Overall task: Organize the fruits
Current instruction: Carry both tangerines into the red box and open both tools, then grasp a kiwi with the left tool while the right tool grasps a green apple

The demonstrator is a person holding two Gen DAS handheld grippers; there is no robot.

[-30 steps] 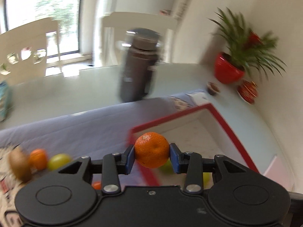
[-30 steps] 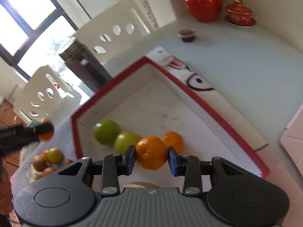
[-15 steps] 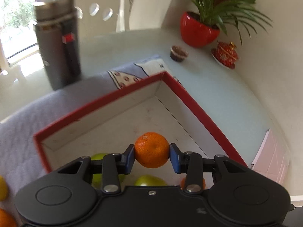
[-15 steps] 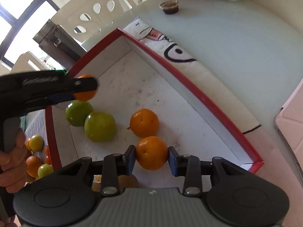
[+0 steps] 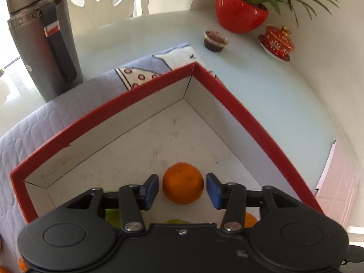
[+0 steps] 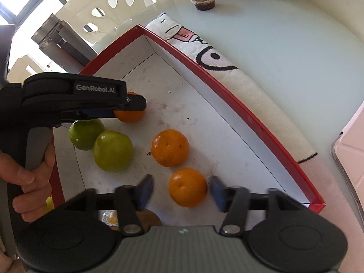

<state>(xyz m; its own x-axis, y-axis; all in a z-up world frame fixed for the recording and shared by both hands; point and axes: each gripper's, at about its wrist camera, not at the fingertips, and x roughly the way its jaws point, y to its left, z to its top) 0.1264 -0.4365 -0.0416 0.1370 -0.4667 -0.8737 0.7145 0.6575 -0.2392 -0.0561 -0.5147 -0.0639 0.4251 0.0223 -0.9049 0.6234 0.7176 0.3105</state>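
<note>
A red-rimmed box lies on a cloth. My left gripper is over its floor with the jaws opening. An orange rests between its blue pads, with a gap on each side. From the right wrist view the left gripper is at the box's left side, around that same orange. My right gripper is also opening, and a second orange sits loose between its pads. A third orange and two green fruits lie in the box.
A grey flask stands beyond the box. A red plant pot, a small cup and a red lidded bowl sit by the wall. A pink item lies to the right. A hand grips the left handle.
Both grippers opened and let go of their oranges, which now rest on the box floor. The left gripper came in over the box and sank; the right one lowered slightly.
</note>
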